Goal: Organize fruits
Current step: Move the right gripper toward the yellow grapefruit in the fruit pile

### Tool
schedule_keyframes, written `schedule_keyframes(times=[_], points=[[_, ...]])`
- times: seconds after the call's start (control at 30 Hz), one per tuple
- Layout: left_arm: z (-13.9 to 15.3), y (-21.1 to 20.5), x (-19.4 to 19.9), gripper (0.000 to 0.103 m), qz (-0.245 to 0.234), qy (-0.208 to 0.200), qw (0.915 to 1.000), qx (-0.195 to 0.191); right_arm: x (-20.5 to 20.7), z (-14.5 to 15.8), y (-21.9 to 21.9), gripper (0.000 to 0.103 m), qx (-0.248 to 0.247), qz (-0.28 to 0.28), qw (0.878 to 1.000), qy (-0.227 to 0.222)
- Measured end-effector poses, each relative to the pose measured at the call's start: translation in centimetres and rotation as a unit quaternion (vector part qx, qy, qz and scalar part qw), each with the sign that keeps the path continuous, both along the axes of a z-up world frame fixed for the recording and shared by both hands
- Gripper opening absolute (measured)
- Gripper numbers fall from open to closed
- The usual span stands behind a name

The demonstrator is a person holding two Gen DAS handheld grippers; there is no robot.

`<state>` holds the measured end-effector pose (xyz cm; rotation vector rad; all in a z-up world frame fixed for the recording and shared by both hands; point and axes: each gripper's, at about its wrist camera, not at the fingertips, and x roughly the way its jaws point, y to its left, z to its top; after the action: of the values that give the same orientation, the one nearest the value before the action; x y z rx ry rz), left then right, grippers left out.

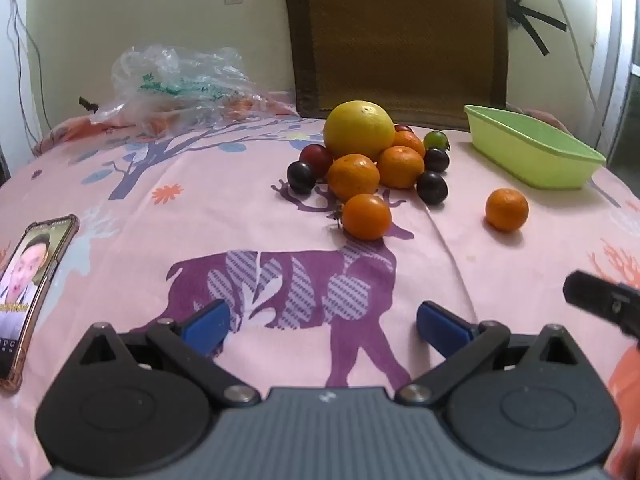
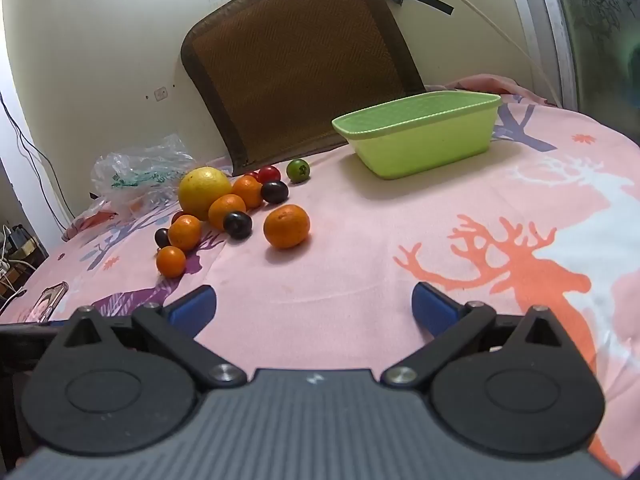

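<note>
Both hand-held grippers, left (image 1: pixel 322 326) and right (image 2: pixel 314 310), are spread wide and hold nothing. Fruits (image 1: pixel 370 156) sit piled on the pink sheet (image 1: pixel 240 216). One orange (image 2: pixel 287 221) lies apart, near the green basket (image 2: pixel 424 144).

Cream wall (image 1: pixel 160 8) — brown woven mat (image 1: pixel 396 36) against it, pink bedsheet (image 1: pixel 240 216).
</note>
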<state>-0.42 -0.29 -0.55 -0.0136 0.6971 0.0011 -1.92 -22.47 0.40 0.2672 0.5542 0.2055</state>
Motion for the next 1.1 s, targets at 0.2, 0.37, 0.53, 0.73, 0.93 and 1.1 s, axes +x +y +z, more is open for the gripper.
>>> schedule_keyframes(times=[0.2,0.37,0.53,0.73,0.93,1.1], points=[[0.5,0.0,-0.3,0.103,-0.022,0.0,0.9997,0.009,0.0,0.2,0.0,0.103,-0.004,-0.001,1.0,0.0],[0.7,-0.4,-0.6,0.103,-0.02,-0.004,0.9997,0.012,0.1,0.2,0.5,0.103,-0.019,-0.005,1.0,0.002],[1.0,-0.1,0.0,0.103,-0.019,0.018,0.9996,0.01,0.2,0.3,0.7,0.103,-0.027,-0.007,1.0,0.004],[1.0,0.4,0.5,0.103,-0.017,0.02,0.9997,0.003,0.2,0.3,1.4,0.103,-0.051,-0.012,0.999,0.006],[1.5,1.1,1.2,0.103,-0.008,0.007,0.9999,0.008,-0.1,0.4,1.9,0.103,-0.073,-0.017,0.997,-0.005],[1.4,2.1,2.1,0.103,-0.005,0.011,0.9999,0.002,-0.2,0.6,2.7,0.103,-0.086,-0.006,0.996,-0.015]])
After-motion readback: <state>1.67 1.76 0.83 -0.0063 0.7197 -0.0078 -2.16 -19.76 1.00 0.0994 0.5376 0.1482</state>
